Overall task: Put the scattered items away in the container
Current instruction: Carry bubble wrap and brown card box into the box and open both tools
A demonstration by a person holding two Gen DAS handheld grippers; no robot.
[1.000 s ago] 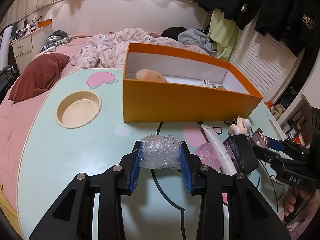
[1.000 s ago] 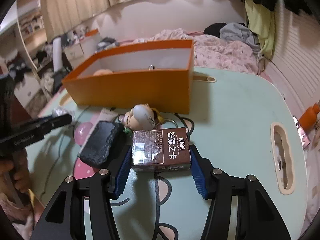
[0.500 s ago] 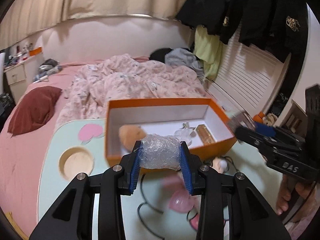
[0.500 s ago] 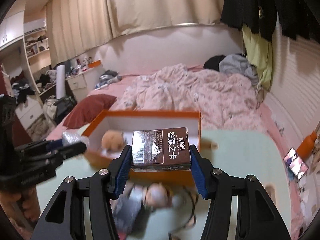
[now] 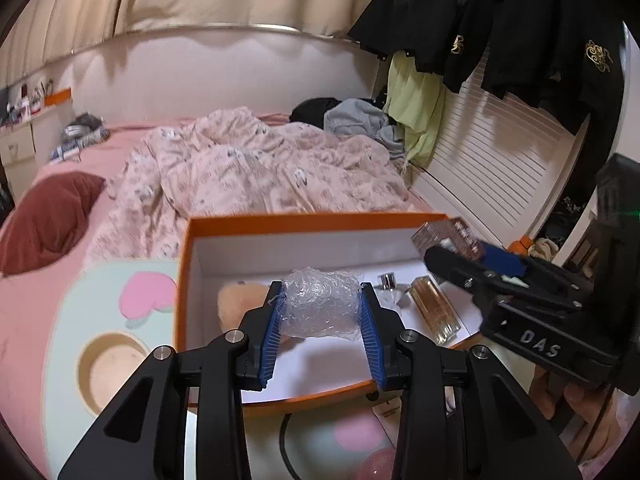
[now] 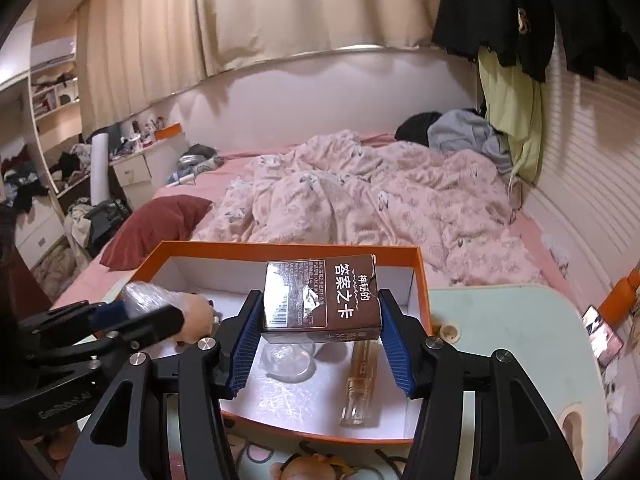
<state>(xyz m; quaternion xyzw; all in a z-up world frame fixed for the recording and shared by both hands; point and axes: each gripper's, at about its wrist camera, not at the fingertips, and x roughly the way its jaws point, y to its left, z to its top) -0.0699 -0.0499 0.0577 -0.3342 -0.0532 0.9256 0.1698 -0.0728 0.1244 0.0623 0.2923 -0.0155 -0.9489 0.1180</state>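
Bedroom: mint table (image 6: 500, 320), orange box (image 6: 420, 264); pink bed (image 6: 360, 192) behind, seemingly touching.

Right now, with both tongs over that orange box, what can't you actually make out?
- Peach plush: left wrist view, mostly behind the left tongs and their bubble-wrap bundle.
- Clear glass item: right wrist view, under the brown card box held by the right tongs; shape unclear.
- Figurine: cut off by bottom edge.
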